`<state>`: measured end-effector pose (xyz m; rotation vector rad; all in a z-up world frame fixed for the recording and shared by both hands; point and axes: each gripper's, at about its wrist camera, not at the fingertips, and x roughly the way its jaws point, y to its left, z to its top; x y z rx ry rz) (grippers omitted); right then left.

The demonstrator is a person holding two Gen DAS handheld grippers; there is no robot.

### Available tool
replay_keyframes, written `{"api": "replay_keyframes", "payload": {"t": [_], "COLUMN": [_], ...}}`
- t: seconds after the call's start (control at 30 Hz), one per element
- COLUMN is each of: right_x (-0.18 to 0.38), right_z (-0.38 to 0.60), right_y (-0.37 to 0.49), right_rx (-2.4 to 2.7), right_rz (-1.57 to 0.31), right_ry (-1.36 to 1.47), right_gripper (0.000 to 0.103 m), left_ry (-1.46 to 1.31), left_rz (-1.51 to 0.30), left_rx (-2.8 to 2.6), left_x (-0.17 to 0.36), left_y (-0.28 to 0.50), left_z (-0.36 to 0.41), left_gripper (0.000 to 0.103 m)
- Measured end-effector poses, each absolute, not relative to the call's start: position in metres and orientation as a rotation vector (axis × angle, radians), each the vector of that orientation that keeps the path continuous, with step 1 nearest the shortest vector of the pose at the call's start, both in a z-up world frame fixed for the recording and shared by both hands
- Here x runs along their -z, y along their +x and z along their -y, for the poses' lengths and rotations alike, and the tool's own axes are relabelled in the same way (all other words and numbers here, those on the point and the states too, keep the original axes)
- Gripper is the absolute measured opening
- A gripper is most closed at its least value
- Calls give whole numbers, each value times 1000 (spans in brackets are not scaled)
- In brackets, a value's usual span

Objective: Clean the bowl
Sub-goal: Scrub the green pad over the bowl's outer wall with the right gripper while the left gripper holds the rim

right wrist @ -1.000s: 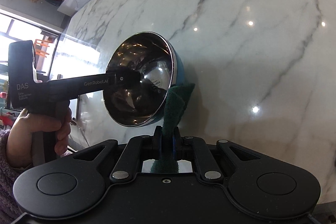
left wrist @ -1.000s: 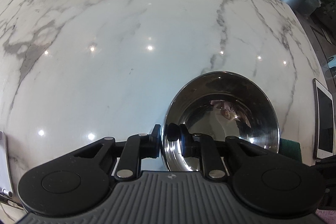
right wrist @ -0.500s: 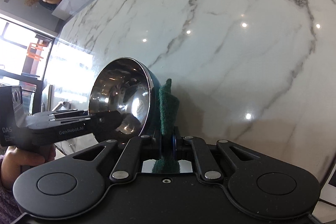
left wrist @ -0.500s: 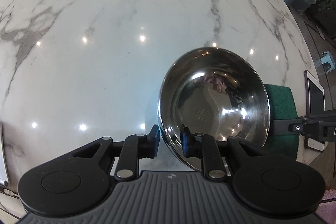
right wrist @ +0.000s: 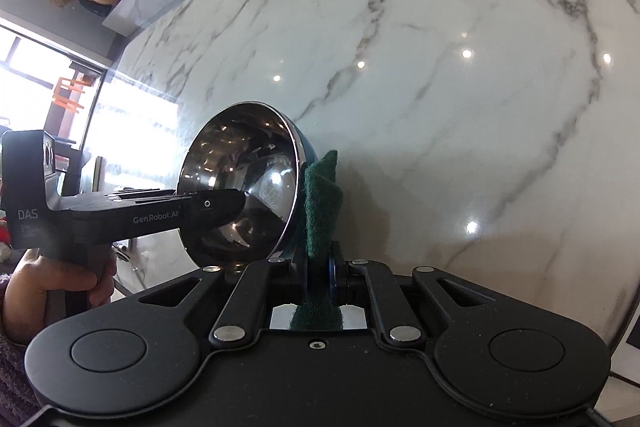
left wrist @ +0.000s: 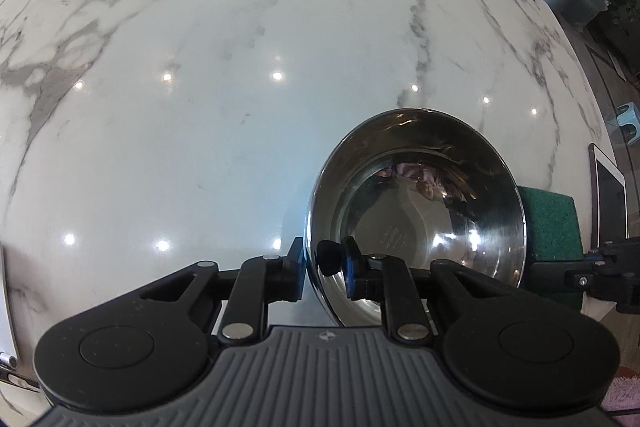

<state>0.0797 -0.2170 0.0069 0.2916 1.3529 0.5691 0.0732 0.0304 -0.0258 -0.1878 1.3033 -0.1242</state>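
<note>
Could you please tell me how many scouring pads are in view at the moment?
1. The green scouring pad is clamped in the right gripper, right beside the blue outside of the steel bowl that the left gripper holds by its rim. No others visible.

Left black two-finger tongs (left wrist: 323, 265) pinch steel bowl's (left wrist: 416, 195) rim, pointing steeply down; right black tongs (right wrist: 318, 273) clamp green scouring pad (right wrist: 320, 203).

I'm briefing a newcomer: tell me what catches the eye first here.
A shiny steel bowl tipped on its side, its rim clamped in the left gripper above the white marble table. Next, the green scouring pad pinched in the right gripper, against the bowl's blue outside.
</note>
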Motion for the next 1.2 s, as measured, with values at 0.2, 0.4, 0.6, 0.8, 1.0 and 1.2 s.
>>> {"api": "replay_keyframes", "payload": {"t": [0.2,0.4,0.6,0.8,1.0,1.2], "right_x": [-4,-3,-10,-20,-26,-24], "right_z": [211,209,212,215,207,206], "right_y": [60,57,69,90,88,72], "right_rx": [-600,-602,-576,-550,-562,-578], "right_rz": [-1388,-1401,-1369,-1320,-1292,-1304], "right_ry": [319,322,311,284,219,197], "right_gripper": [8,8,8,8,8,8], "left_ry": [-190,-191,-195,-186,-187,-182], "left_rz": [-1298,-1296,-1294,-1295,-1291,-1285], "left_rx": [115,114,111,119,119,114], "left_x": [25,25,24,24,24,25], "left_y": [73,72,70,73,73,73], "left_z": [-30,-31,-30,-33,-32,-30], "left_gripper": [17,17,17,17,17,17]}}
